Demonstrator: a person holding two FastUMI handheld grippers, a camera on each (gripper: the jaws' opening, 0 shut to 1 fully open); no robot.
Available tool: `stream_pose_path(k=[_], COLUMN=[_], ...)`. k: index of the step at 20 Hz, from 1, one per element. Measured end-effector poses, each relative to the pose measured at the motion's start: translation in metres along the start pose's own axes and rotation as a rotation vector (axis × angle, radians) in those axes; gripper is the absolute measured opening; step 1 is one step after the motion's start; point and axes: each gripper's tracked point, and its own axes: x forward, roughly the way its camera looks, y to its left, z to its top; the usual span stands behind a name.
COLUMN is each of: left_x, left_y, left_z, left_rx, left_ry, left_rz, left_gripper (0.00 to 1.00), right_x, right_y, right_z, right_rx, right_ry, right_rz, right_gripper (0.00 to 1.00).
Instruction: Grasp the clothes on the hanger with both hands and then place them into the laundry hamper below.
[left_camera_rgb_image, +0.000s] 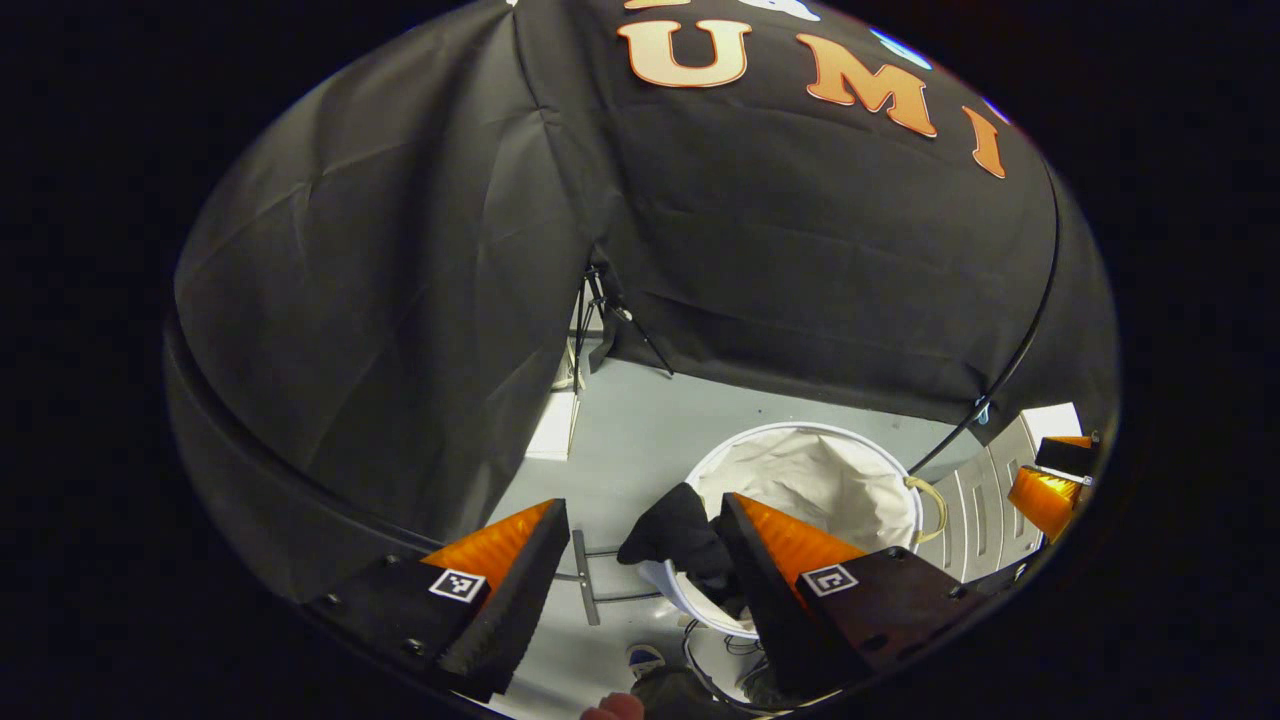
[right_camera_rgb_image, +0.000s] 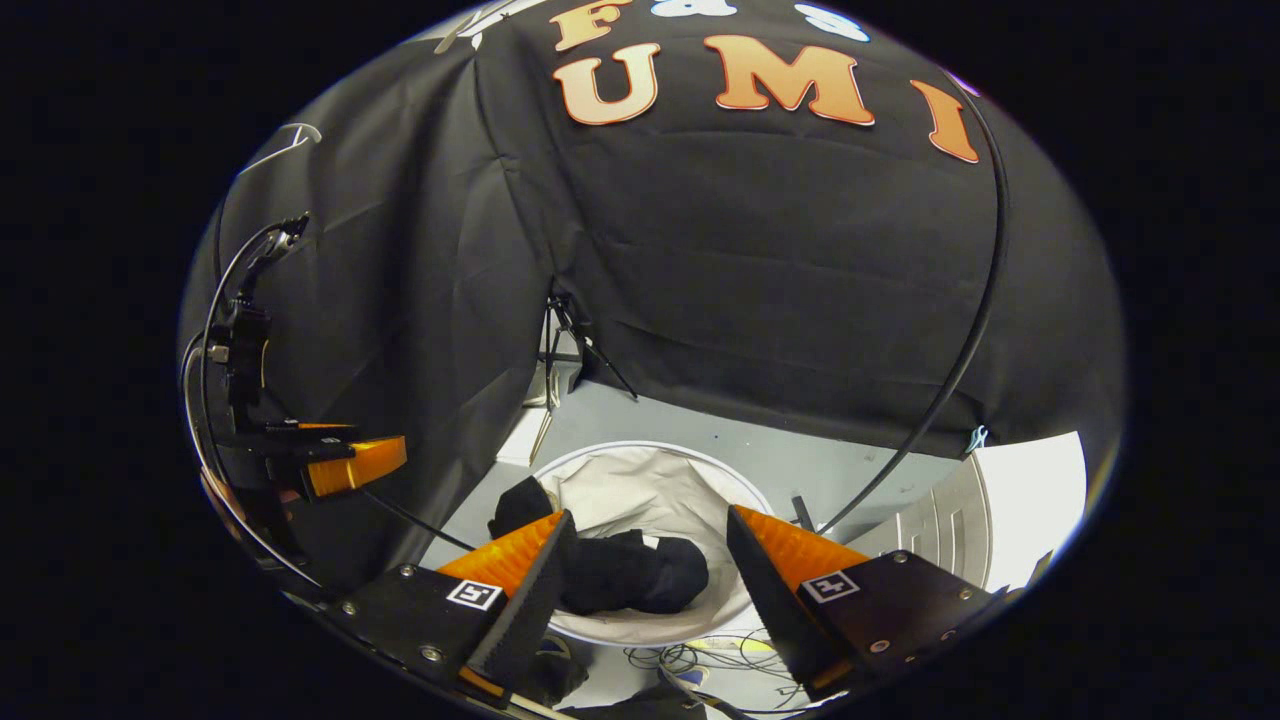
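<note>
A black garment (right_camera_rgb_image: 625, 572) lies crumpled inside the round white laundry hamper (right_camera_rgb_image: 655, 455) on the floor, with one part draped over the hamper's rim (left_camera_rgb_image: 672, 530). In the right gripper view my right gripper (right_camera_rgb_image: 645, 580) hangs open above the hamper, nothing between its fingers. My left gripper (left_camera_rgb_image: 640, 580) is open too, above the hamper's (left_camera_rgb_image: 830, 480) near-left edge, its fingers empty. The left gripper (right_camera_rgb_image: 345, 465) also appears at the left of the right gripper view, and the right gripper (left_camera_rgb_image: 1050, 490) at the right edge of the left gripper view.
Grey floor (left_camera_rgb_image: 640, 430) surrounds the hamper. A tripod leg (left_camera_rgb_image: 625, 325) stands at the gap in the black cloth wall. A thin black cable (right_camera_rgb_image: 960, 340) curves down at right. White panels (right_camera_rgb_image: 960, 520) lie to the right. Cables (right_camera_rgb_image: 690, 660) lie near a person's shoe (left_camera_rgb_image: 645, 660).
</note>
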Motion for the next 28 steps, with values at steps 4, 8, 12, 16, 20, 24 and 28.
stream_pose_path(k=[4, 8, 12, 16, 20, 24, 28], left_x=[-0.009, -0.027, -0.057, -0.096, -0.142, -0.182, -0.217], left_y=[-0.006, -0.014, -0.024, -0.034, -0.045, -0.049, -0.045], left_z=[0.01, 0.033, 0.072, 0.13, 0.181, 0.222, 0.247], left_rx=[0.005, -0.009, -0.031, -0.056, -0.069, -0.093, -0.078], left_ry=[-0.026, -0.08, -0.169, -0.306, -0.422, -0.543, -0.655], left_rz=[-0.01, -0.029, -0.056, -0.089, -0.136, -0.15, -0.124], left_gripper=[1.0, 0.99, 0.99, 0.99, 0.99, 0.99, 1.0], right_x=[-0.008, -0.021, -0.051, -0.086, -0.128, -0.17, -0.21], right_y=[-0.003, -0.006, -0.003, -0.002, -0.003, -0.003, -0.011], right_z=[0.006, 0.034, 0.075, 0.13, 0.184, 0.225, 0.253], right_rx=[0.023, 0.046, 0.075, 0.062, 0.036, 0.028, 0.022], right_ry=[-0.021, -0.084, -0.168, -0.294, -0.435, -0.563, -0.661], right_rz=[-0.011, -0.021, -0.01, -0.018, -0.036, -0.051, -0.079], right_gripper=[0.93, 0.93, 0.93, 0.93, 0.93, 0.93, 0.92])
